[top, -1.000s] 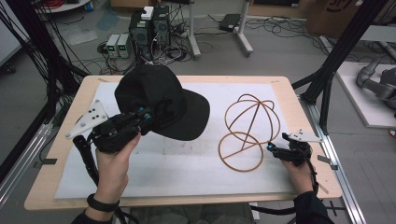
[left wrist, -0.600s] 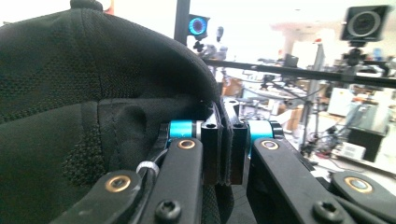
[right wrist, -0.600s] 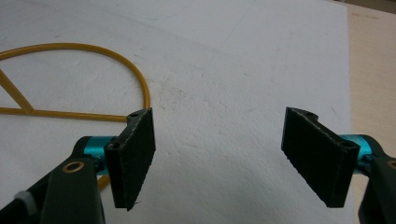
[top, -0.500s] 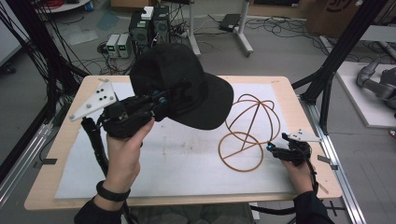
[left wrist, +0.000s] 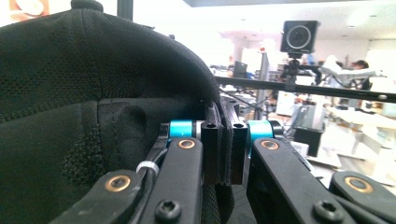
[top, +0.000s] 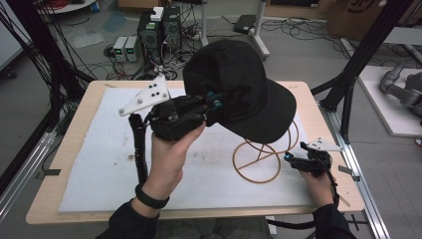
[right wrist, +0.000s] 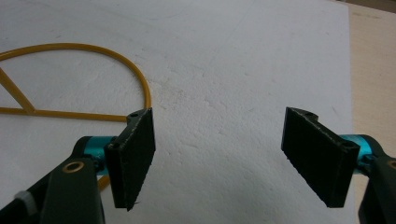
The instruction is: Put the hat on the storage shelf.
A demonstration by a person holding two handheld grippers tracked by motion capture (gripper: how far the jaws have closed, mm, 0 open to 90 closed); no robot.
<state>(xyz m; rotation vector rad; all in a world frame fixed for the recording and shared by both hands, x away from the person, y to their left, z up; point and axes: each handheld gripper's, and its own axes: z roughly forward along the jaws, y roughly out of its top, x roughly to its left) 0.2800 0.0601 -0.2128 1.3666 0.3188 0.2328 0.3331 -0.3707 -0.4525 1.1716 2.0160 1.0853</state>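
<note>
Covering a wooden table, white mat; left gripper pinching black cap, right gripper spread.

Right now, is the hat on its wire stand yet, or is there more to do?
Not yet. Done: the left gripper has picked the black cap up off the table, jaws pinched on its edge. In hand: the cap hangs in the air over the gold wire stand. Left: lowering it onto the stand and letting go. The right gripper waits open beside the stand's base ring.
</note>
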